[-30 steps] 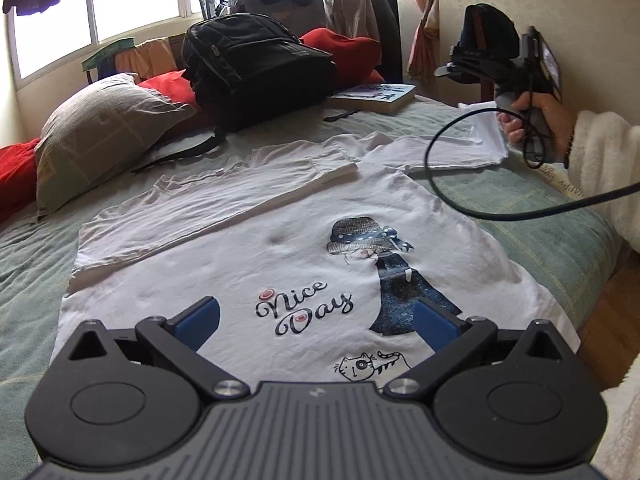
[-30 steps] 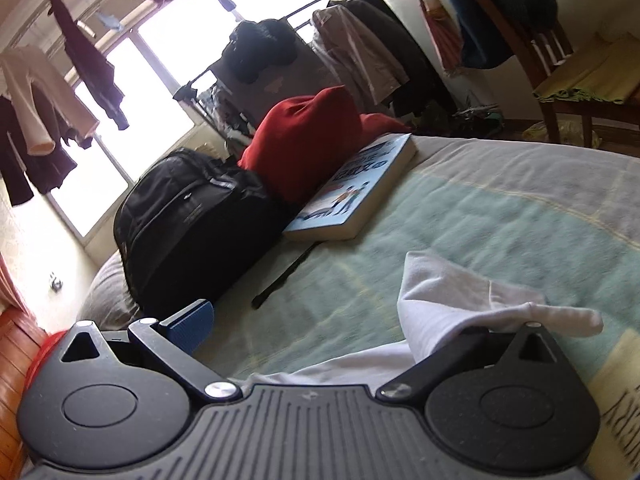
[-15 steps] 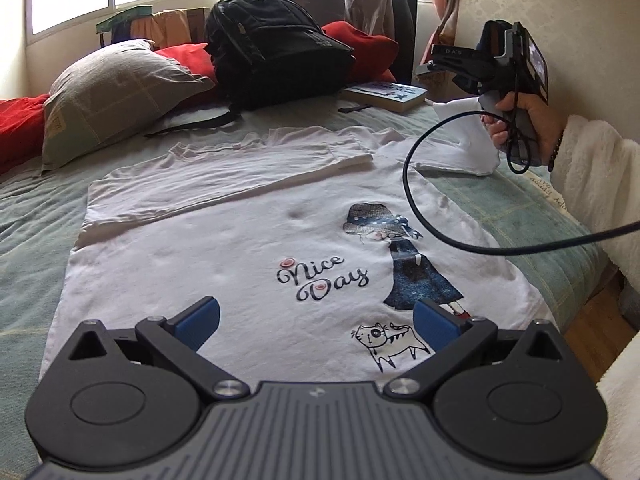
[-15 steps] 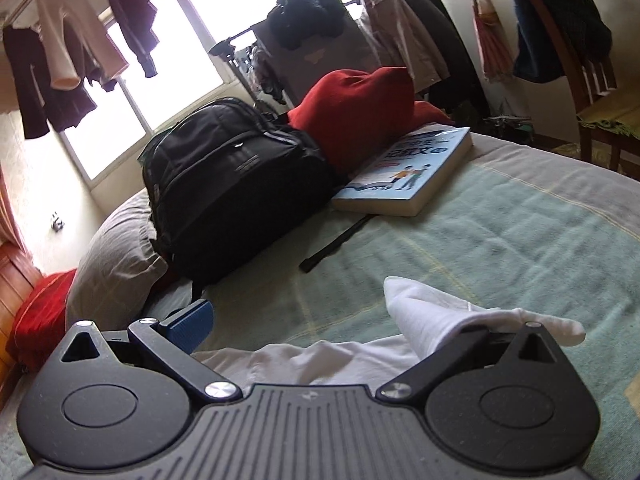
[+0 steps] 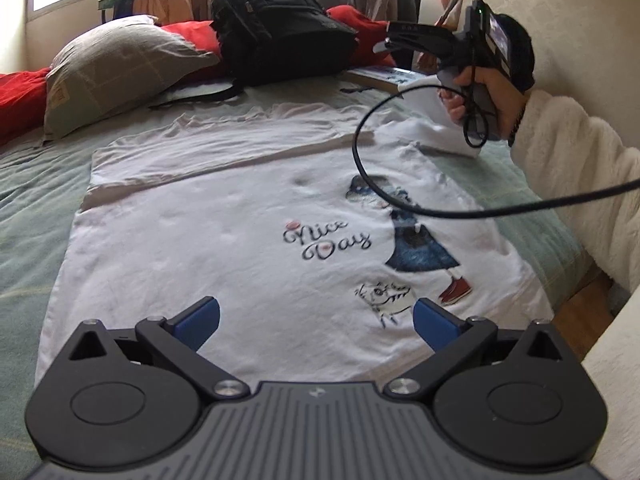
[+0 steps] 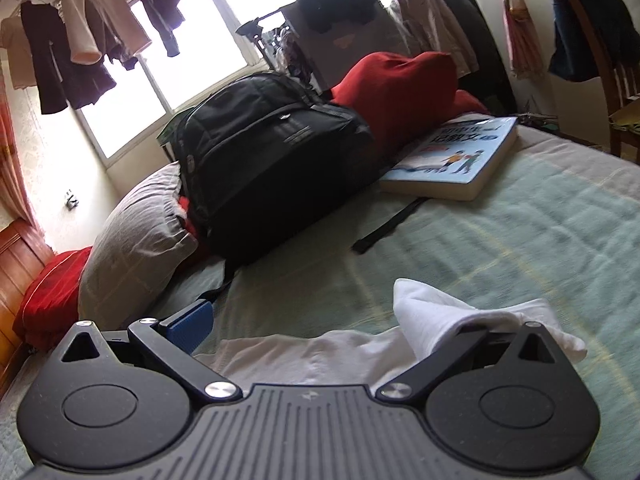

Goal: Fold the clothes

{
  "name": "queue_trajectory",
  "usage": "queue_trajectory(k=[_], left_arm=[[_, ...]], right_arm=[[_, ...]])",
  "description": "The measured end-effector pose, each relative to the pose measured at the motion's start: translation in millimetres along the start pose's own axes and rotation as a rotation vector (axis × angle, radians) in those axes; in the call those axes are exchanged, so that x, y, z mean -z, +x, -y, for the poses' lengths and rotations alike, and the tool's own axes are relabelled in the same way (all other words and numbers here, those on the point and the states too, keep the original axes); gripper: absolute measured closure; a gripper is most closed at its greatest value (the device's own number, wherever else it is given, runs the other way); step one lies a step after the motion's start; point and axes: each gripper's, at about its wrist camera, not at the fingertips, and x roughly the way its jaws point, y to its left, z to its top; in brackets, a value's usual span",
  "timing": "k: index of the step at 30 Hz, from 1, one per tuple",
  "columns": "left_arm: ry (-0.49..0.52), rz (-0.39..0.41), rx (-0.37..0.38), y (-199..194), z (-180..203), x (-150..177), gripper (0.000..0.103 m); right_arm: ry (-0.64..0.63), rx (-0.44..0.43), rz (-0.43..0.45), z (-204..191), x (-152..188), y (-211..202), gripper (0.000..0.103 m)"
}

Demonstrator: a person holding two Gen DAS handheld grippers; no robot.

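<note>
Higher now, my right gripper (image 5: 386, 42) lifts the sleeve (image 6: 436, 312) draped over one finger, jaws apart, for folding inward. My left gripper (image 5: 316, 320) hovers unclenched over the T-shirt (image 5: 240, 240) on the bed (image 5: 24, 184).

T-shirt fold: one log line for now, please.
T-shirt: flat on bed | right gripper: open, sleeve draped over one finger | left gripper: open

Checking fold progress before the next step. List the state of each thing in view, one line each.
White T-shirt: flat on the bed, print up, far side folded in.
Right sleeve: lifted off the bed, draped over a finger of the right gripper.
Left gripper: open, above the hem, holding nothing.
Right gripper: jaws apart, sleeve not pinched.
Black backpack: zipped shut, leaning against the red cushions.
Book: closed, lying flat.
</note>
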Motion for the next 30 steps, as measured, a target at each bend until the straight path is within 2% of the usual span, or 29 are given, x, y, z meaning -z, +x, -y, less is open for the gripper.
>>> queue_trajectory(k=[15,30], left_arm=[[-0.018,-0.029,-0.014,-9,3,7,0.001],[-0.024,-0.051,-0.025,-8,8,10,0.001]], right_arm=[[-0.070,-0.151,-0.049,-90,23,37,0.000],[-0.113,-0.269,-0.061,-145,25,38,0.000]])
